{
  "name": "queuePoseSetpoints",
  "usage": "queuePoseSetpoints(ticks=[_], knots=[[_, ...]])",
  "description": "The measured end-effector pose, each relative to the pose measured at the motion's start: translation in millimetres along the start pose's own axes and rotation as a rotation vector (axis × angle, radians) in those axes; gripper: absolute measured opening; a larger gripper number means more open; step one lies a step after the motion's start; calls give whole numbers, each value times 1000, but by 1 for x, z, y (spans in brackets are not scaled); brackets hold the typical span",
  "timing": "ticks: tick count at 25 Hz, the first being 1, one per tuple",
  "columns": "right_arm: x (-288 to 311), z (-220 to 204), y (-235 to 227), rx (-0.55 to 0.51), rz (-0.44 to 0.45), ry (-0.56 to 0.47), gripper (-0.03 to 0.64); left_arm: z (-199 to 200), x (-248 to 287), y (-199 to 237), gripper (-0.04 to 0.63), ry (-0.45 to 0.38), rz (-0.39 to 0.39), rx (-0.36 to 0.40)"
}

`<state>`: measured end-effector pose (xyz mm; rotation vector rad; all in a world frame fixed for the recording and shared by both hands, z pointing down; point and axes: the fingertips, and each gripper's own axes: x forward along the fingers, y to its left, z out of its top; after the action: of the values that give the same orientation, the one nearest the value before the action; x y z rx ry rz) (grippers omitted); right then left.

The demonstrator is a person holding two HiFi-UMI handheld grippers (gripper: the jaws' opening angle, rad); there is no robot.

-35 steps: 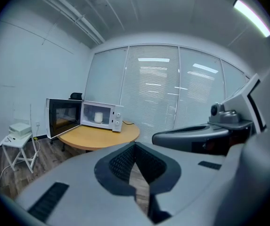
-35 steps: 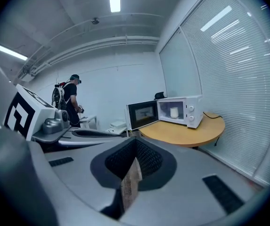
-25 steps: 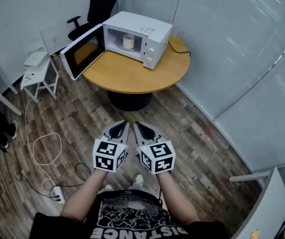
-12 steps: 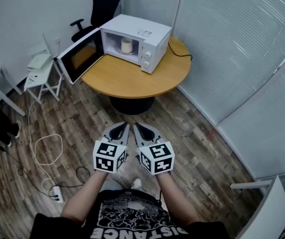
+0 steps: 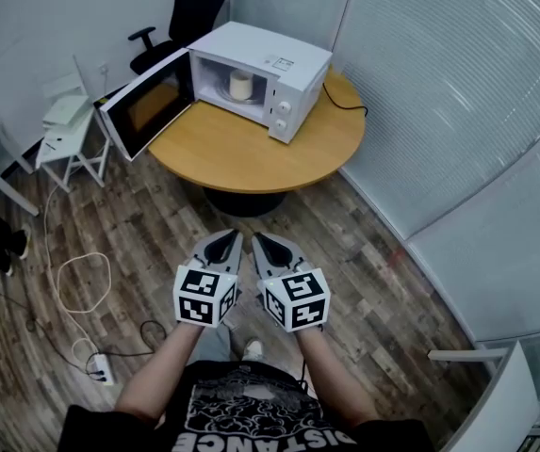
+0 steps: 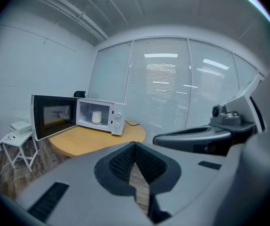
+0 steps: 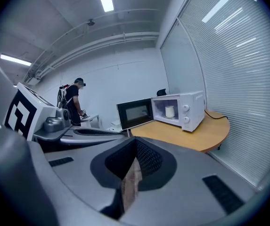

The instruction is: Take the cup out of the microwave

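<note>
cup inside microwave, small — indistinct

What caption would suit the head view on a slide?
Shut left gripper and shut right gripper face a round wooden table bearing an open white microwave with a white cup inside.
</note>
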<state>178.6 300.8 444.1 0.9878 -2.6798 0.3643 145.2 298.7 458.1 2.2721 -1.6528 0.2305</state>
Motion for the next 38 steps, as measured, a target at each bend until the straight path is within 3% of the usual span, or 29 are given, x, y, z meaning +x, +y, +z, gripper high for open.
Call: queuePoseSetpoints(ticks=[12, 25, 38], knots=[[102, 35, -25, -3, -45, 24, 15, 33, 67, 88, 11, 4, -45, -17], [192, 76, -16, -37, -82, 43, 15, 62, 93, 177, 11, -12, -77, -55], [241, 97, -36, -44, -90, 30, 15, 71, 127, 222, 11, -7, -57, -78]])
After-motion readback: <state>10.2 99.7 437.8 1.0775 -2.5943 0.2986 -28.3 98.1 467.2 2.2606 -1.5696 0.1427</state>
